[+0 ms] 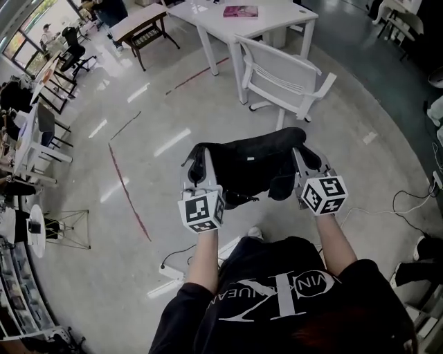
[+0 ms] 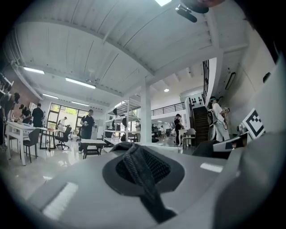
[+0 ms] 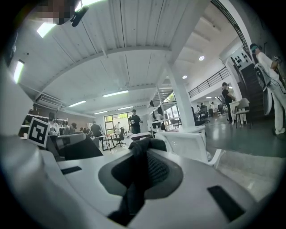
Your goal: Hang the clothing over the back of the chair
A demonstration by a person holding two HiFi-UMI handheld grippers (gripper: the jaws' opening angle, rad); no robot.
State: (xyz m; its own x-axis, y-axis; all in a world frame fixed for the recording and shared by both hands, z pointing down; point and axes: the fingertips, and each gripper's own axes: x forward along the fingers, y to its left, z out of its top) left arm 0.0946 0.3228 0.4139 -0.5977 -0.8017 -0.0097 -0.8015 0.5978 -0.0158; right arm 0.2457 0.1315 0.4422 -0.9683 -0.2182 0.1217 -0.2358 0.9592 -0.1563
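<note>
Black garment (image 1: 252, 162) hangs stretched between the two hand-held grippers, off the floor (image 1: 138, 138), sagging in the middle with a bunched lump low near the right one.

Left hand-held gripper (image 1: 201, 160): jaws fully closed, pinching a fold of the garment. In the left gripper view a strip of dark ribbed fabric runs along the seam between the pads and trails back toward the camera.

Right hand-held gripper (image 1: 302, 157): jaws also clamped tight on the garment's other end. Fabric is bunched at the tips and runs back between the pads.

Both are held roughly level, side by side, well apart, tips pointing away from the person.

White chair (image 1: 284, 72) stands ahead of both hand-held grippers, more in line with the right one, apart from the garment with no contact. In the right gripper view it sits just past the tips, slightly to the right.

White table (image 1: 208, 17) is beyond the chair, further ahead, with a pink book (image 1: 240, 11) lying on top.
</note>
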